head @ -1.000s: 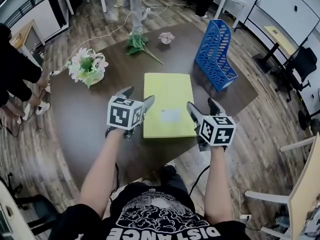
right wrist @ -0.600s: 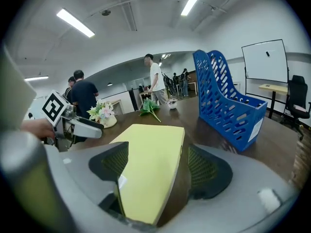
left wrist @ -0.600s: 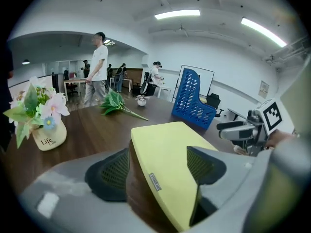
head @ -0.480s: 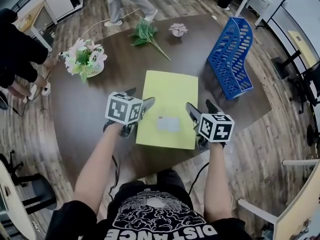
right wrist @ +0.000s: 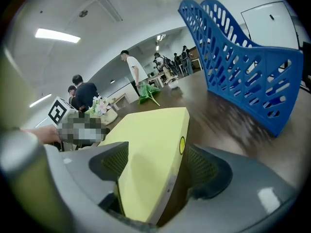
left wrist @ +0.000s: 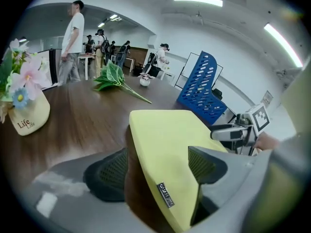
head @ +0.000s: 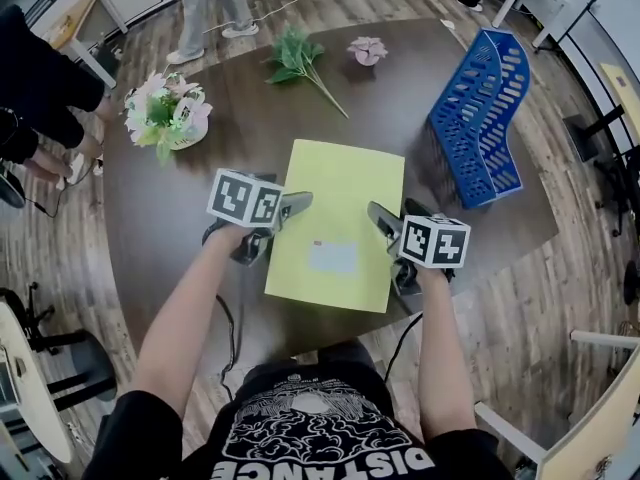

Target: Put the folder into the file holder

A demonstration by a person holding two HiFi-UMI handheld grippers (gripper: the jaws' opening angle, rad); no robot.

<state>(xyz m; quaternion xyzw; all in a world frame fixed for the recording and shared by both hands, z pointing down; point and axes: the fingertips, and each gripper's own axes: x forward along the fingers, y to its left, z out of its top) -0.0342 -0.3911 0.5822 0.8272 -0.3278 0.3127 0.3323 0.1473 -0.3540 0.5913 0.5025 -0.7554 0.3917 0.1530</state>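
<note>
Find the folder [head: 335, 223] flat on the table [head: 180, 198], with the file holder [head: 480, 118] beyond its far right corner. Left gripper [left wrist: 155, 169] astride its left edge, right gripper [right wrist: 155, 164] astride its right edge, both spread wide, seemingly not pinching yet. Risk: clamping shallow or unevenly, letting the folder sag or slip out on lifting. Against a second ago: both lowered closer to the folder's edges.

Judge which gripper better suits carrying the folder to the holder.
Right, probably: the right gripper straddles the yellow folder with open jaws on the blue file holder side; left gripper sits opposite.
</note>
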